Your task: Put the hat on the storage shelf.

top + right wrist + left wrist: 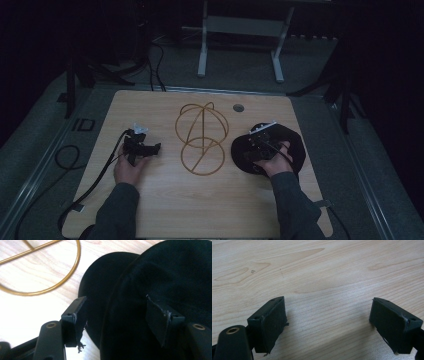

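Over the wooden tabletop (165,200), the right tool (117,317) gapes wide astride a black cap (175,277), whose limp fabric could slip free, while the left tool (329,325) hangs wide, empty.

A light wooden table (165,215) stands on grey floor (240,70) in a dim room, a white metal frame (240,30) beyond.

We see a pale, wood-grained tabletop (165,200), a golden wire stand (201,137) at its middle, and a plain black hat (295,145) near its right edge. Both grippers, left (150,148) and right (261,136), are black.
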Motion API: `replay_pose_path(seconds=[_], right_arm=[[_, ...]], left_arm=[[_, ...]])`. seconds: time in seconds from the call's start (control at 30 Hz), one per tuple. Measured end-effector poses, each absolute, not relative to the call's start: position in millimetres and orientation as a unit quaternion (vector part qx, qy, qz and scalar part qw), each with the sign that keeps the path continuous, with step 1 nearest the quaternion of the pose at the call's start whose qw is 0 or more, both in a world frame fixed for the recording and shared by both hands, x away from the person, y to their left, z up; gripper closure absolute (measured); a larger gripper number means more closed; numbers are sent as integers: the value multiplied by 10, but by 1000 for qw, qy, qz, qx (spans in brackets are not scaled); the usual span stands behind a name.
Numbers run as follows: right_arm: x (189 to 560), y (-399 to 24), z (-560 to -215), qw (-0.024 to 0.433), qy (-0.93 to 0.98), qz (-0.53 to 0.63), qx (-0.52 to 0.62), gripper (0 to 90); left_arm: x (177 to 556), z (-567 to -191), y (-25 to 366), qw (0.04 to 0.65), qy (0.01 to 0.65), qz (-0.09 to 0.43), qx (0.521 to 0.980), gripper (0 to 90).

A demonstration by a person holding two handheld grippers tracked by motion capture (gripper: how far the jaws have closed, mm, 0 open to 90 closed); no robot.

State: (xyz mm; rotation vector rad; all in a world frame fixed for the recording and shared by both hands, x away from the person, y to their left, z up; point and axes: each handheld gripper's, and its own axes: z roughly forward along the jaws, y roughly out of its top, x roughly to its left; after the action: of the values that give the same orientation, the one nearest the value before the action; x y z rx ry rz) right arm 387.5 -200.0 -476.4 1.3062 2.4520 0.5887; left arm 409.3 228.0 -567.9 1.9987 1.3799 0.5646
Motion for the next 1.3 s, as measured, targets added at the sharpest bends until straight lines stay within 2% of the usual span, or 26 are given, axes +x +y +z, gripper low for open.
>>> replay_pose_path(seconds=[0.13,0.57,0.7,0.77,0.9,1.3], right_arm=[[3947,-1990,-4838,135,855,195,461,381],[4129,-2034,-4981,87,851,178,486,566],[4157,-2066,-4993,61,847,189,493,648],[4167,-2081,-4998,48,846,197,493,717],[4171,-2088,-4984,39,846,203,491,784],[4073,-1992,-4914,68,885,155,434,811]], left_arm=[[4094,-5679,2281,318,524,215,760,136],[4094,-5679,2280,318,524,215,760,136],[4094,-5679,2280,319,524,215,760,136],[4094,-5679,2280,318,524,215,760,136],[4094,-5679,2280,319,524,215,760,136],[4094,-5679,2280,319,524,215,760,136]])
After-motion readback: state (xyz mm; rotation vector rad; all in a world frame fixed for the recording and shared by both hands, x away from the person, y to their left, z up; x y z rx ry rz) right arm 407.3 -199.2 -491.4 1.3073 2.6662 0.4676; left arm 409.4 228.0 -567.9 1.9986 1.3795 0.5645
